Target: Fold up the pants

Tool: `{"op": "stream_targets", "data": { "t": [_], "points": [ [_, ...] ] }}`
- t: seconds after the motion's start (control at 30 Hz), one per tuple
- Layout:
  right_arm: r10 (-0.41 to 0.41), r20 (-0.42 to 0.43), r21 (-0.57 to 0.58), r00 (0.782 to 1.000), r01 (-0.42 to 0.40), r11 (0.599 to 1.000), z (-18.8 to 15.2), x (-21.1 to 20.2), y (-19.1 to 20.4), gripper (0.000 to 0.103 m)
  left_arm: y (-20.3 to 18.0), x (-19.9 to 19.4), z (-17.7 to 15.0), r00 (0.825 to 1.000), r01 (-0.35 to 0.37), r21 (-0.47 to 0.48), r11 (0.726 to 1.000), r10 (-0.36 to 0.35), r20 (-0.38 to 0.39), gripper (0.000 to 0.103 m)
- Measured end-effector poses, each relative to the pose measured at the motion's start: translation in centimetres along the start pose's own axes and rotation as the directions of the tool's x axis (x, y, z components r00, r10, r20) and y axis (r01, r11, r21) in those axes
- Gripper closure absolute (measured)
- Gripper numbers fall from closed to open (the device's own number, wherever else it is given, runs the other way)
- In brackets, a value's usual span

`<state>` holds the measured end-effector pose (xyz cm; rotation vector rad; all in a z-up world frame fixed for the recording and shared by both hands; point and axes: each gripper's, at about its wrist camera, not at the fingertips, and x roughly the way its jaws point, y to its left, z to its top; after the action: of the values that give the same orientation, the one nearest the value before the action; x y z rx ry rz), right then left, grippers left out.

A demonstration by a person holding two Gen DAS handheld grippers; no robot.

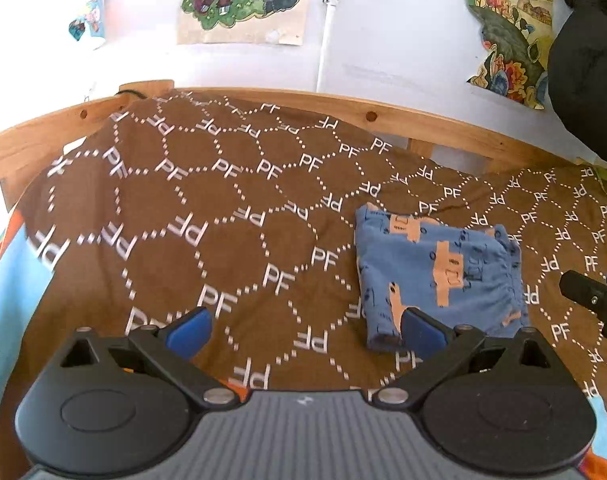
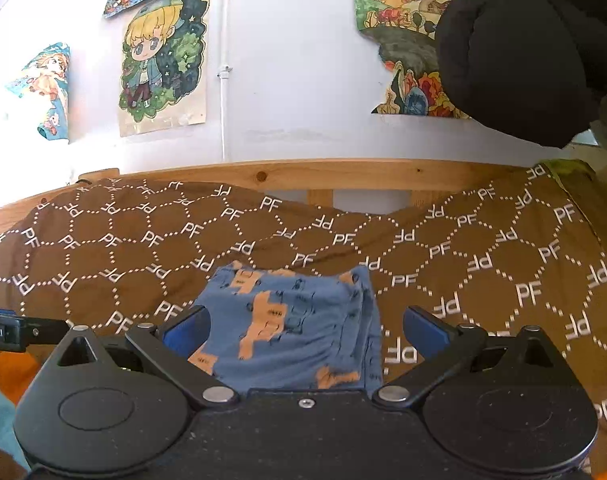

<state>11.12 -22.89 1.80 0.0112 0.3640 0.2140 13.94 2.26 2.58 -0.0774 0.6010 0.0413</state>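
The blue pants (image 1: 435, 276) with orange prints lie folded into a small square on the brown "PF" patterned cover (image 1: 183, 216). My left gripper (image 1: 307, 328) is open and empty; its right finger hovers over the fold's near left corner. Part of the right gripper (image 1: 591, 292) shows at the right edge of the left wrist view. In the right wrist view the pants (image 2: 295, 320) lie just ahead between the fingers of my right gripper (image 2: 303, 328), which is open and empty above them. The left gripper's tip (image 2: 7, 330) shows at the left.
A wooden bed rail (image 1: 383, 114) runs behind the cover, against a white wall with posters (image 2: 163, 60). A black garment (image 2: 523, 52) hangs at the upper right. Light blue and orange bedding (image 1: 7, 280) shows at the left edge.
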Motion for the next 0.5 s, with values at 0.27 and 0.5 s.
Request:
{"op": "stream_targets", "data": {
  "t": [0.27, 0.5],
  "points": [
    [-0.026, -0.035, 0.007, 0.999, 0.026, 1.0, -2.0, -2.1, 0.8, 0.001, 0.5, -0.5, -2.0, 0.999, 0.045, -0.023, 0.999, -0.045, -0.017, 0.0],
    [-0.05, -0.068, 0.014, 0.996, 0.051, 0.999, -3.7, -2.4, 1.0, 0.001, 0.5, 0.3, -3.9, 0.997, 0.044, -0.017, 0.999, -0.045, -0.059, 0.0]
  ]
}}
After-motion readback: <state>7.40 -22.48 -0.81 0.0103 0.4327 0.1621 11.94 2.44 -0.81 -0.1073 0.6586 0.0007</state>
